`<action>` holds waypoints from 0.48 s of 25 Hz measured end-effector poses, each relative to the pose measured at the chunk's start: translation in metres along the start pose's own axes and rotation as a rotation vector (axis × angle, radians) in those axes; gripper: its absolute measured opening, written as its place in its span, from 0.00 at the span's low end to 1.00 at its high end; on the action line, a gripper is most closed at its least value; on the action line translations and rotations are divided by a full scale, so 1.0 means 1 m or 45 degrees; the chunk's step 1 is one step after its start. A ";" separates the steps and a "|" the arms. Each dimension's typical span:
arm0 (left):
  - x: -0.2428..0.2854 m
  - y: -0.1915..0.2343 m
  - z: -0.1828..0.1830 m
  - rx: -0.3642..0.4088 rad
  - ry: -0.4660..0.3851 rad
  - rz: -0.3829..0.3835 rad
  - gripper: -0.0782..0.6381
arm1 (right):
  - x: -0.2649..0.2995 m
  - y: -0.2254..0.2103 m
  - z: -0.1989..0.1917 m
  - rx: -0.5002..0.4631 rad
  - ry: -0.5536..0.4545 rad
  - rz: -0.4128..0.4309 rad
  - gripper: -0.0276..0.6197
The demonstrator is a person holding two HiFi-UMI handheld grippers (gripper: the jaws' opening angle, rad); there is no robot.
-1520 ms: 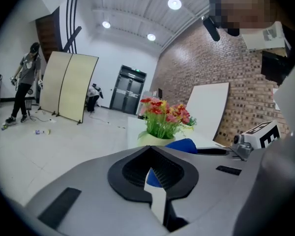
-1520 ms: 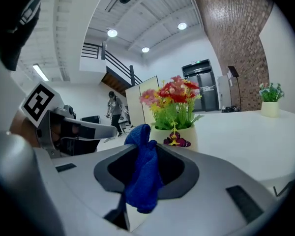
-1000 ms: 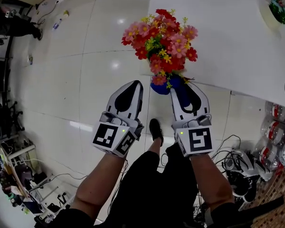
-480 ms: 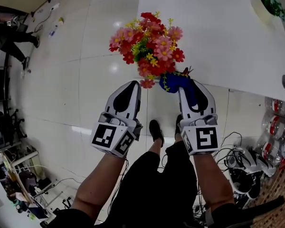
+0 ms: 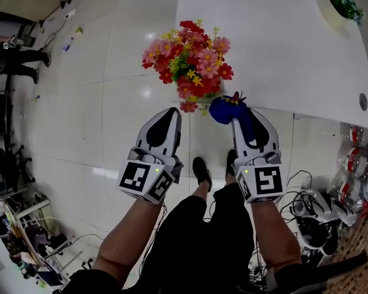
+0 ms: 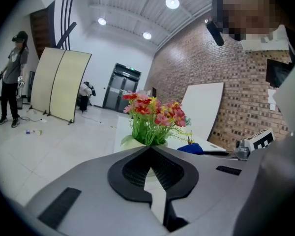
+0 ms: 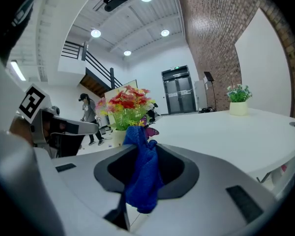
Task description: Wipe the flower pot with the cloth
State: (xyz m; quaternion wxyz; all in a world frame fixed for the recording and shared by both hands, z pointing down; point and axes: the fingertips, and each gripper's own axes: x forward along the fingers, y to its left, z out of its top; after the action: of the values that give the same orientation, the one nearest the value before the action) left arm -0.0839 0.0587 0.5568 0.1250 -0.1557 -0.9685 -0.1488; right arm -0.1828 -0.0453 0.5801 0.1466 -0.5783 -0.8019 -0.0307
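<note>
We hold both grippers in front of the white table [image 5: 282, 48]. The flower pot [image 6: 127, 140], pale and filled with red, pink and yellow flowers [image 5: 189, 63], stands at the table's near left corner. The right gripper [image 5: 244, 124] reaches the table's near edge just right of that corner, its jaws pinching a blue cloth [image 5: 227, 110] that bunches up past their tips beside the pot; we cannot tell whether cloth and pot touch. The left gripper [image 5: 170, 112] hangs short of the table's left corner, over the tiled floor [image 5: 80, 103], jaws pressed together on nothing. The only print we can see is the black-and-white square markers on each gripper's cube [image 5: 146, 179].
</note>
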 end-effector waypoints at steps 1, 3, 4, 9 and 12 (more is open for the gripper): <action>-0.002 0.000 0.001 0.001 -0.001 -0.002 0.11 | -0.002 0.005 0.000 0.007 0.013 0.031 0.19; -0.008 0.000 0.004 0.005 -0.001 -0.003 0.11 | -0.007 0.019 0.001 0.014 0.041 0.102 0.19; -0.011 0.001 0.006 0.007 -0.003 -0.001 0.11 | -0.009 0.027 0.001 0.015 0.055 0.138 0.19; -0.028 0.001 0.018 -0.006 -0.027 0.009 0.11 | -0.022 0.063 0.006 0.008 0.106 0.256 0.19; -0.040 0.003 0.026 -0.005 -0.043 0.007 0.11 | -0.030 0.080 0.015 0.012 0.114 0.295 0.19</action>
State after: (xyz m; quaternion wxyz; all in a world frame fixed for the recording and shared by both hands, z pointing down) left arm -0.0516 0.0592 0.5224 0.1085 -0.1611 -0.9698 -0.1476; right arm -0.1019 -0.0433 0.5485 0.1876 -0.6646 -0.7224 -0.0354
